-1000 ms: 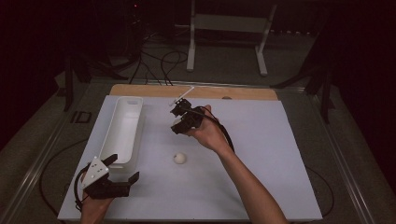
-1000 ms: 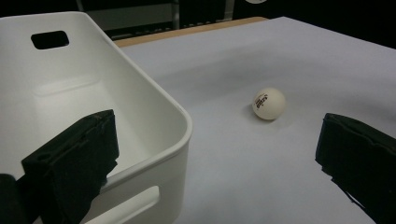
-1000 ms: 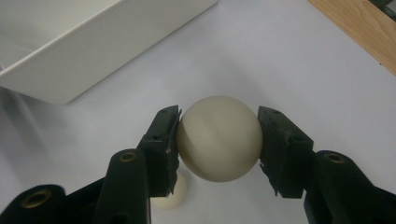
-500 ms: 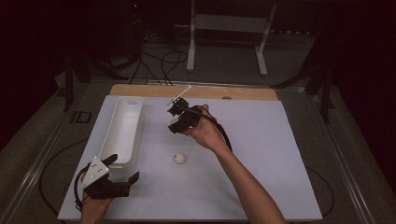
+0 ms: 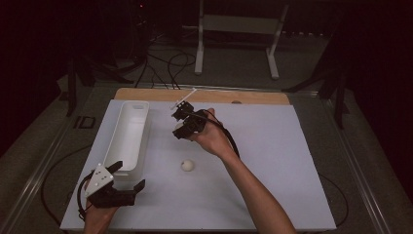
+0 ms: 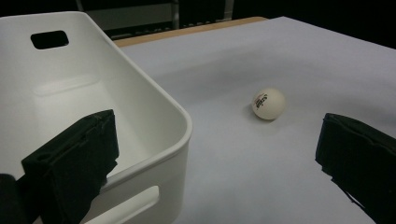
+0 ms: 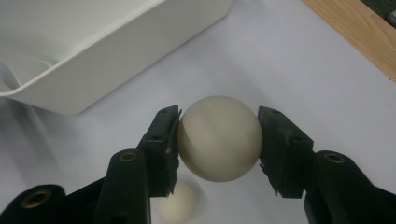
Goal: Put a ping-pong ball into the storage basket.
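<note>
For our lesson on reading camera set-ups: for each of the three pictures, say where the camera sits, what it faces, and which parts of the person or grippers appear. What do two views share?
High view: above the table's near side, facing forward and down; both forearms, left gripper, right gripper.
Left gripper view: on the left gripper, open jaws facing white bin and loose ball.
Right gripper view: on the right gripper, looking down, jaws clamping held ball.
Shared: all show the bin and the loose ball.

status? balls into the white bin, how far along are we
Done: nothing yet; the part of the white bin in view holds no ball. In hand: the right gripper is shut on one ball, carried above the mat beside the bin. Left: that drop, then the second ball lying on the mat. The left gripper is open at the bin's near end.
</note>
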The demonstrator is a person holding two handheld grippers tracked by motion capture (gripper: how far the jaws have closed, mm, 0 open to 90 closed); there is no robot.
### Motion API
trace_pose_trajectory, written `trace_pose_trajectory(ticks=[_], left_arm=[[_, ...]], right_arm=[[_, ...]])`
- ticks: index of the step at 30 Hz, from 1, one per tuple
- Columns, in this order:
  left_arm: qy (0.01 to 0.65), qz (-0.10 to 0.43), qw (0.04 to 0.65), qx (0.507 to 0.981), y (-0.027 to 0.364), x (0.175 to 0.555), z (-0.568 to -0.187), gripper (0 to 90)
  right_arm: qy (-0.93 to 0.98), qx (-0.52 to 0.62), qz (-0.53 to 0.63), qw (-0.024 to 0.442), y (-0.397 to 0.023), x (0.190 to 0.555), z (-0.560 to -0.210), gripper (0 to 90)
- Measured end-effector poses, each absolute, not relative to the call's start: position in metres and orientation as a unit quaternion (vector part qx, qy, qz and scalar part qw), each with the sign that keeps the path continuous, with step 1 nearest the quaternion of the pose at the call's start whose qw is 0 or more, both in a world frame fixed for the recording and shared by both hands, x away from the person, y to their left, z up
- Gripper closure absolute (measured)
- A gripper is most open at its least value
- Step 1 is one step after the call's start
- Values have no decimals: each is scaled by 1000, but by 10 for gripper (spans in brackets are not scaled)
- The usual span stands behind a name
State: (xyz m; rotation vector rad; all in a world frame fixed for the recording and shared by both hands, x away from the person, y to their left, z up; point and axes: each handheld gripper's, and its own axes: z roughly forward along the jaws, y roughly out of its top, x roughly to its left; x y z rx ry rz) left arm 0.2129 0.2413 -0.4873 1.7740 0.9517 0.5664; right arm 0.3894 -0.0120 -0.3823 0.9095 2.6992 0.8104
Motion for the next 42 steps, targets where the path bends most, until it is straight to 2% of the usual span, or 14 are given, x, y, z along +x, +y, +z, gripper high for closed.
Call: trace_pose_trajectory(ticks=[42], left_arm=[[393,234,503,734,242,213,-487,0]], right_arm=[[912,288,277,88,11,386,-379,504]])
